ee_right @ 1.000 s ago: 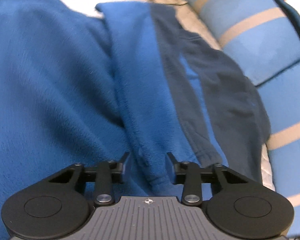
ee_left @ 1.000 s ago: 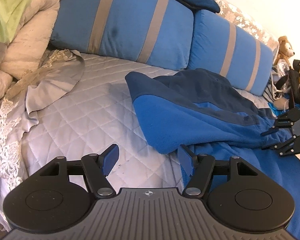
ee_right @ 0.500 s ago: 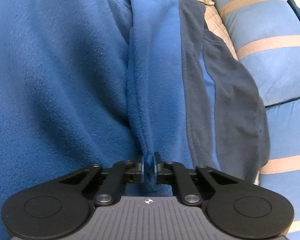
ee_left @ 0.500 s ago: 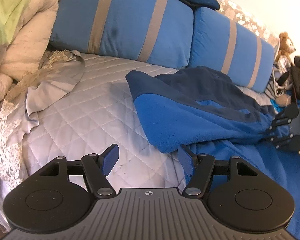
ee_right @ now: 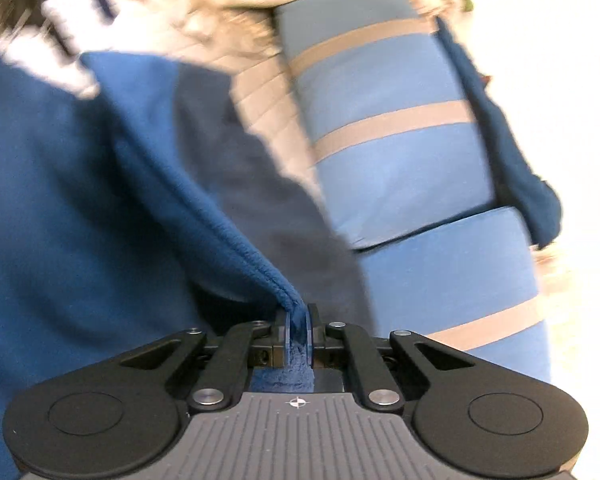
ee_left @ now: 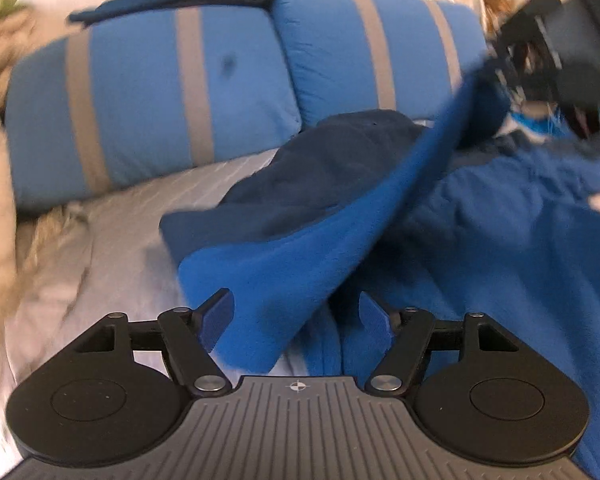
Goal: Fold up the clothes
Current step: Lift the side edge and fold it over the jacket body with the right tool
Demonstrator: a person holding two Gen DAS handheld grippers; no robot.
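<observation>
Pinching a hem of the blue fleece (ee_right: 148, 200), the right gripper (ee_right: 298, 336) is holding it raised off the quilted bed (ee_left: 112, 248). Left gripper (ee_left: 296, 316) is sitting spread wide, clamping nothing, with a drooping fleece corner lying between its 2 fingers. Raised edge is running diagonally between both tools; left is nearer that corner.

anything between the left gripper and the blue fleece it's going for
Nothing visible. The left gripper is open, and a corner of the blue fleece hangs in the gap between its fingers with no other object in front. The right gripper is shut on a hem of the same fleece.
</observation>
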